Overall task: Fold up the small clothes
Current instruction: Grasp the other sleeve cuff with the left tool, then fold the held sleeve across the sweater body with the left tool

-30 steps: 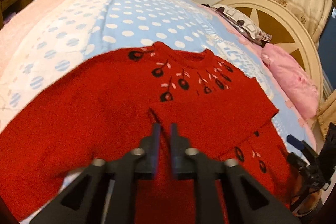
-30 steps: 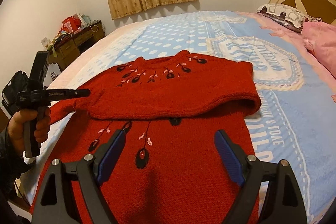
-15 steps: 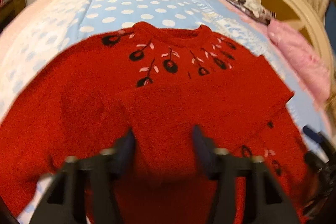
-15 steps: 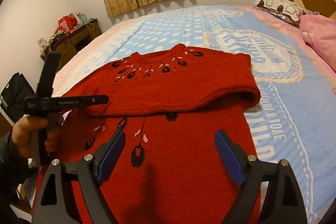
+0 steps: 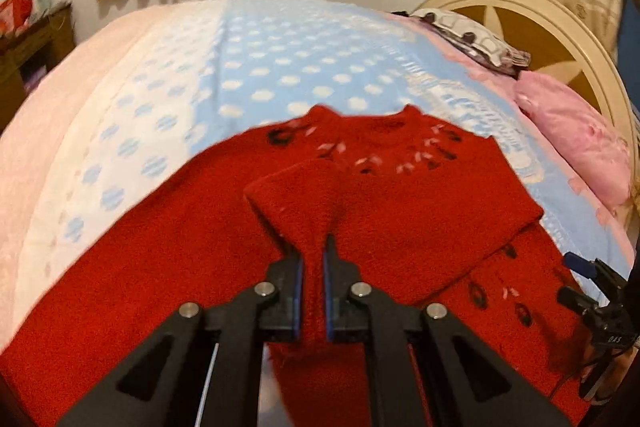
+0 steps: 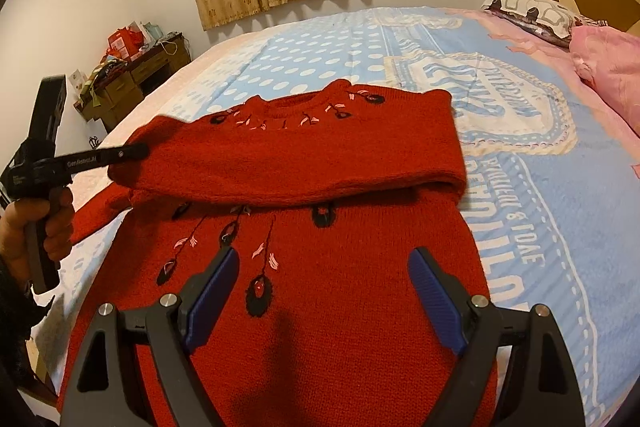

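My left gripper, open around the cuff half a second ago, now pinches the left sleeve of the red knitted sweater with black flowers lying on the blue dotted bed — I can fold it inward. My right gripper hangs wide, empty, over the hem. Only the right view shows my hand and the other sleeve already laid across.
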`<state>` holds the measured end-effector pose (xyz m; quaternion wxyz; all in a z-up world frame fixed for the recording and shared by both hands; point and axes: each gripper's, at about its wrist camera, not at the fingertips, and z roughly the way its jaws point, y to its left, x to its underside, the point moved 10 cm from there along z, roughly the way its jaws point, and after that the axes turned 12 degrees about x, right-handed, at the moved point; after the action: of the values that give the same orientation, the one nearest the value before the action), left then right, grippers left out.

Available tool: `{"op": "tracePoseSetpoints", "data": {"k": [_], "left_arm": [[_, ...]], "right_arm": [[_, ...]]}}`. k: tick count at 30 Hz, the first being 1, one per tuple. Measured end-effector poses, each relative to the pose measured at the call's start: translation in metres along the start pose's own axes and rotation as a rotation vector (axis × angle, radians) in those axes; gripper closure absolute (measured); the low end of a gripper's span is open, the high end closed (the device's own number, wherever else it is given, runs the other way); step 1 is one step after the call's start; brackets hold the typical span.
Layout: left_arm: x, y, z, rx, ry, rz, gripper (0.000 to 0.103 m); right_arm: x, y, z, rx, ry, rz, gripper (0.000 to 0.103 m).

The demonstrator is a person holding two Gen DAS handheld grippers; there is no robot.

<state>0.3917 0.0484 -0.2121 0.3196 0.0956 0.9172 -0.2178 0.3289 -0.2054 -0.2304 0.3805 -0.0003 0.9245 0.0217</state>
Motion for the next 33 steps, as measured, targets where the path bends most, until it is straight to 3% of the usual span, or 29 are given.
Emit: {"op": "tracePoseSetpoints", "data": {"k": [5, 9, 12, 14, 16, 19, 22, 26, 31, 32, 33], "left_arm": [[0.022, 0.014, 0.017, -0.010, 0.050, -0.041, 0.095], [0.030, 0.024, 0.032, -0.029, 0.059, -0.063, 0.087], [0.032, 0.022, 0.024, -0.036, 0.046, -0.043, 0.085], [0.033, 0.022, 0.019, -0.057, 0.042, -0.011, 0.080], [0.033, 0.025, 0.015, -0.107, 0.030, 0.027, 0.066], [0.039, 0.034, 0.021, -0.103, 0.047, 0.005, 0.065], [0.039, 0.037, 0.020, -0.091, 0.035, -0.028, 0.065], [0.042, 0.036, 0.017, -0.090, 0.028, -0.021, 0.065], [0.044, 0.035, 0.003, -0.053, 0.010, -0.042, 0.065], [0.045, 0.034, -0.001, -0.054, 0.008, -0.044, 0.057], [0.047, 0.035, -0.008, -0.066, 0.006, -0.048, 0.042]], "right_arm": [[0.003, 0.002, 0.003, 0.010, 0.015, -0.012, 0.016], [0.006, 0.004, 0.009, 0.021, 0.055, -0.029, 0.016], [0.001, 0.010, 0.002, -0.056, 0.088, -0.033, 0.016], [-0.011, 0.010, -0.004, -0.057, 0.105, -0.072, 0.016], [-0.024, 0.011, -0.005, -0.020, 0.096, -0.146, 0.016], [-0.054, 0.015, 0.010, -0.020, 0.088, -0.225, 0.016], [-0.073, 0.006, 0.046, -0.007, 0.100, -0.197, 0.016], [-0.051, -0.007, 0.098, -0.009, 0.240, -0.140, 0.016], [-0.034, 0.003, 0.088, 0.054, 0.236, -0.254, 0.016], [-0.036, 0.010, 0.082, 0.047, 0.239, -0.271, 0.016], [-0.040, 0.020, 0.076, 0.018, 0.236, -0.279, 0.016]]}}
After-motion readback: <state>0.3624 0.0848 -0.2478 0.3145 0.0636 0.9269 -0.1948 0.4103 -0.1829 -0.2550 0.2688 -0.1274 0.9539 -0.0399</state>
